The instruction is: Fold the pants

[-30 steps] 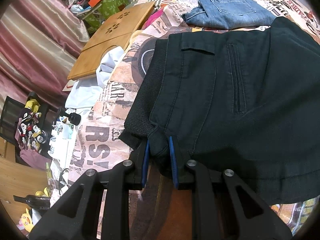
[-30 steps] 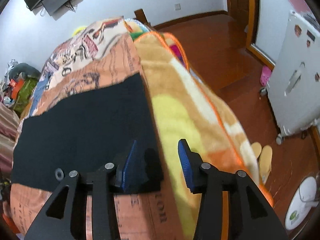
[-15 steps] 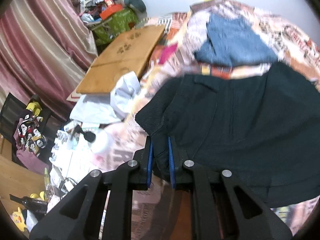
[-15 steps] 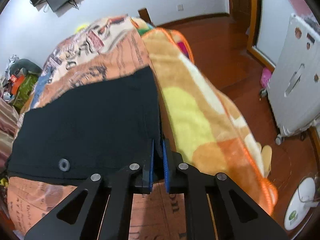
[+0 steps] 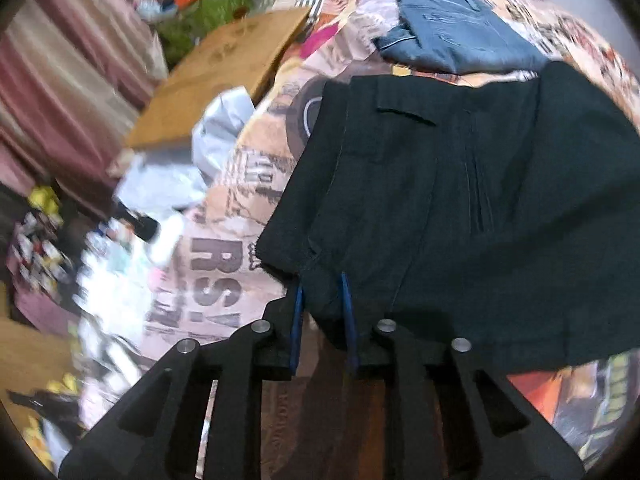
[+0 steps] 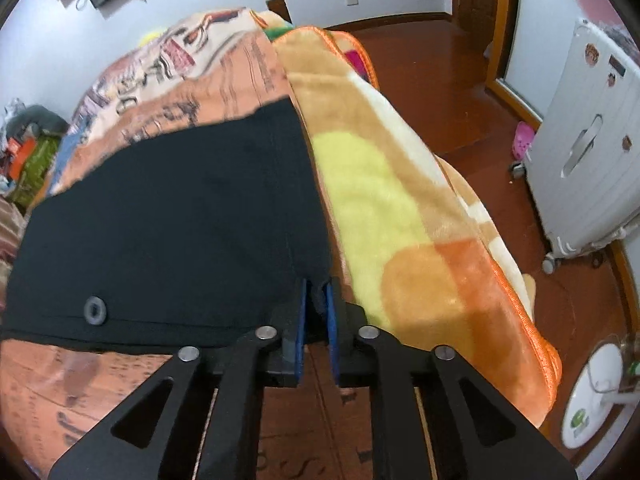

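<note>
black pants (image 5: 440,208) | left gripper (image 5: 322,312) pinches one corner | right gripper (image 6: 316,312) pinches another

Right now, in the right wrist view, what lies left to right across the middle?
Black pants → yellow and orange fleece blanket → bare wooden floor → white suitcase.
</note>
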A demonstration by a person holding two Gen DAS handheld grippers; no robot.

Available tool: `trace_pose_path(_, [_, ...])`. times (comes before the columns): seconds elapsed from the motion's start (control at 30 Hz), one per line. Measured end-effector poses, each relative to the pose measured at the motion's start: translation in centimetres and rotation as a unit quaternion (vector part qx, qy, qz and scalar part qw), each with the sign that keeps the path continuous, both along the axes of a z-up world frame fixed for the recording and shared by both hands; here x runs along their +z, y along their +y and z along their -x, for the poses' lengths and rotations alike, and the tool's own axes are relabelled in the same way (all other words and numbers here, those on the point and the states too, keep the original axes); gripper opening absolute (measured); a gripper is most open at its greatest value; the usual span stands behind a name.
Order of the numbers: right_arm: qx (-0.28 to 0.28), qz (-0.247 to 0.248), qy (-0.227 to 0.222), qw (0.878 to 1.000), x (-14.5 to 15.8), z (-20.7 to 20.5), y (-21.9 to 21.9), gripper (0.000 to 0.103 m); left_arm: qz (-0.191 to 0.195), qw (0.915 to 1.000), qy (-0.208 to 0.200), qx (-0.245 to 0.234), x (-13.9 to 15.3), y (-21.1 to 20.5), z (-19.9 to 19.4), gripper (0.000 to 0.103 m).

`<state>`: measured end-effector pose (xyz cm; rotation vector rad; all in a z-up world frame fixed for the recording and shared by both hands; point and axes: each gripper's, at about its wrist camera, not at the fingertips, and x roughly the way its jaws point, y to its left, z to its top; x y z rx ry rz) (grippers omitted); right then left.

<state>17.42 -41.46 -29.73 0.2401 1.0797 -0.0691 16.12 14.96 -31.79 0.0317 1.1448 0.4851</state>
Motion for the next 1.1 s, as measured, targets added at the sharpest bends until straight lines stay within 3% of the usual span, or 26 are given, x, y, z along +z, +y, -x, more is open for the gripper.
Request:
trace_pose_path(0.07, [-0.005,0.011,0.008,1.000,0.6,-0.2,-0.2,0.020,-0.005,0.9999,0.004,-0.009,0.7,-0.2,0.1,0.026])
trace_pose_path(0.17, [-0.001,0.021,0.003,1.000,2.5,-0.3,0.0,0.023,0.021,0.9997,-0.012,-0.002,2.8,0.5,0.2,0.030])
trace_pose_path(0.3, [0.036,0.012,-0.048,0.998,6.1,-0.4,2.4,0.043,0.053,0.9968,-0.058,-0.009,6.4,0.5,-0.7,0.044])
trace_pose_path(0.43, [0.100,0.000,-0.087,0.991,9.1,-1.3,6.8,0.044,0.047,0.9932,-0.088,-0.060,8.8,-2.4,-3.1,0.052])
trace_pose_path(0.57, [0.170,-0.020,-0.110,0.979,10.6,-2.5,12.0,0.053,0.069,0.9857,-0.098,-0.119,9.6,-6.5,-6.2,0.061])
trace_pose_path(0.7, [0.230,-0.037,-0.108,0.966,10.1,-4.4,17.3,0.055,0.085,0.9790,-0.085,-0.165,8.5,-10.3,-9.3,0.068])
trace_pose_path(0.9, [0.281,-0.045,-0.062,0.957,7.0,-7.1,22.5,0.055,0.100,0.9737,-0.019,-0.204,4.3,-14.0,-13.4,0.071])
trace_pose_path(1.1, [0.313,-0.041,0.004,0.949,3.6,-7.7,24.4,0.055,0.111,0.9715,-0.018,-0.209,2.8,-14.1,-13.0,0.074])
